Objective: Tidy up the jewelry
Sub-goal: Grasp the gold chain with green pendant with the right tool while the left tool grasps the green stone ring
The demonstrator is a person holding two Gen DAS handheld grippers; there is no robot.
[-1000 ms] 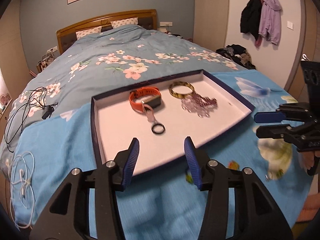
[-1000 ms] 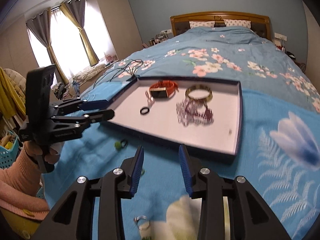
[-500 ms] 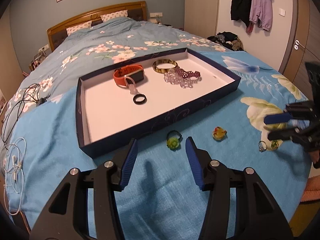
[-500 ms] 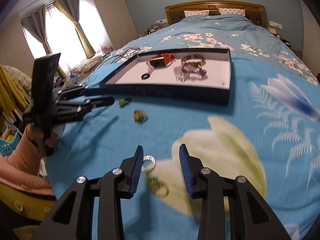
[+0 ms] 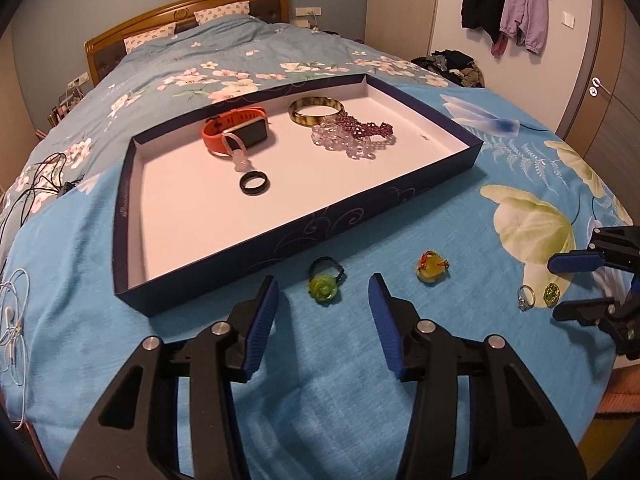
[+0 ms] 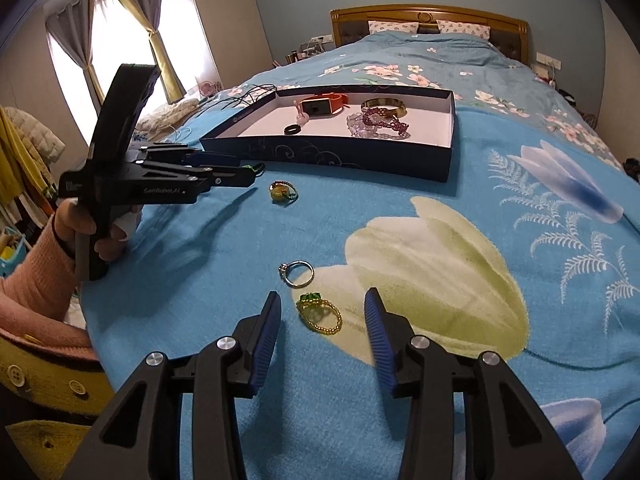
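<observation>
A dark blue tray [image 5: 280, 240] [image 6: 320, 152] on the blue bedspread holds an orange watch [image 5: 234, 130], a bangle [image 5: 316, 109], bead bracelets [image 5: 352, 136] and a black ring [image 5: 254, 183]. In front of it lie a green flower ring [image 5: 322, 288], a yellow ring [image 5: 430, 270] [image 6: 282, 192], a silver ring [image 6: 298, 273] and a green-stone beaded ring [image 6: 320, 314]. My left gripper [image 5: 324, 308] is closing slightly; the flower ring sits between its fingertips, untouched. My right gripper [image 6: 322, 300] [image 5: 556, 288] is opening, with the beaded ring between its pads, untouched.
White and black cables [image 5: 16, 312] lie on the bed's left edge. A hand in a pink sleeve [image 6: 24, 276] holds the left gripper [image 6: 240, 170]. The bed's foot edge runs just below both grippers. Jackets [image 5: 508, 4] hang on the far wall.
Both grippers drew back from over the tray and sank toward the bedspread. The left now frames the flower ring; the right reached the two rings and its jaws widened.
</observation>
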